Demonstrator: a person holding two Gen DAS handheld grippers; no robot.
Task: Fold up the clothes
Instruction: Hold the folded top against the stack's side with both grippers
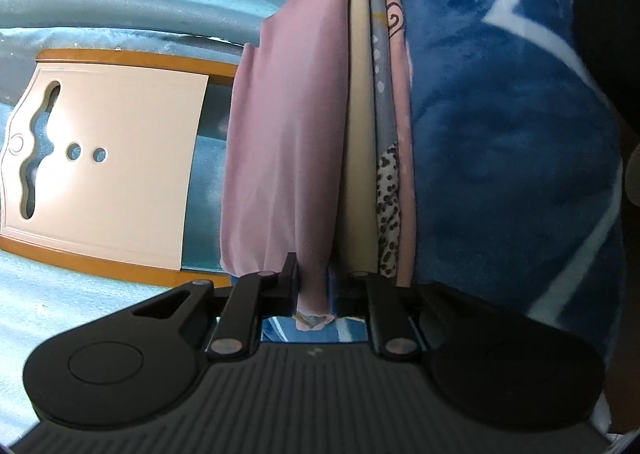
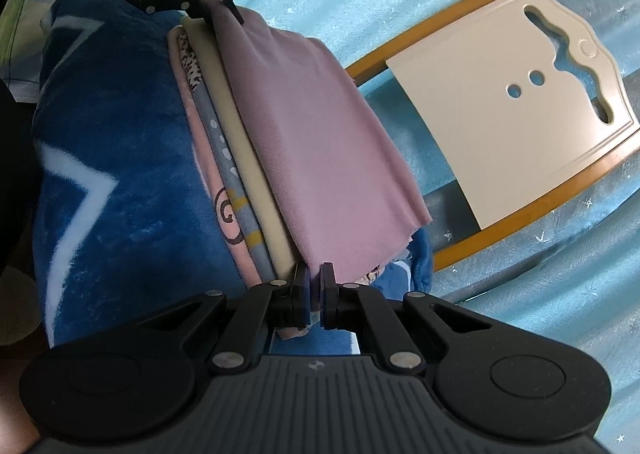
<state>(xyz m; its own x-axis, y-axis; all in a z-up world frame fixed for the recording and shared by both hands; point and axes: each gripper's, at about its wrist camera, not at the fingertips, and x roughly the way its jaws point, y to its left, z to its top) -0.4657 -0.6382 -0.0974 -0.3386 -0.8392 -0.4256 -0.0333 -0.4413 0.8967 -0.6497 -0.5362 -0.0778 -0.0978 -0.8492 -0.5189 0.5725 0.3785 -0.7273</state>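
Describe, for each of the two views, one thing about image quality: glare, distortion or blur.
Left wrist view: bright glare washes out part of the cream board, and fisheye bends its edges. Right wrist view: evenly lit, the pink cloth sharp, but the far left gripper sits dark against the light, and black corners show the lens rim.

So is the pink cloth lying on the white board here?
No, the pink cloth tops the folded stack on the blue blanket, beside the white board.

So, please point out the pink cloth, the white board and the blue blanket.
pink cloth (image 2: 320,141), right wrist view, middle of its top face.
white board (image 2: 500,125), right wrist view, its flat centre.
blue blanket (image 1: 500,133), left wrist view, its plush surface.
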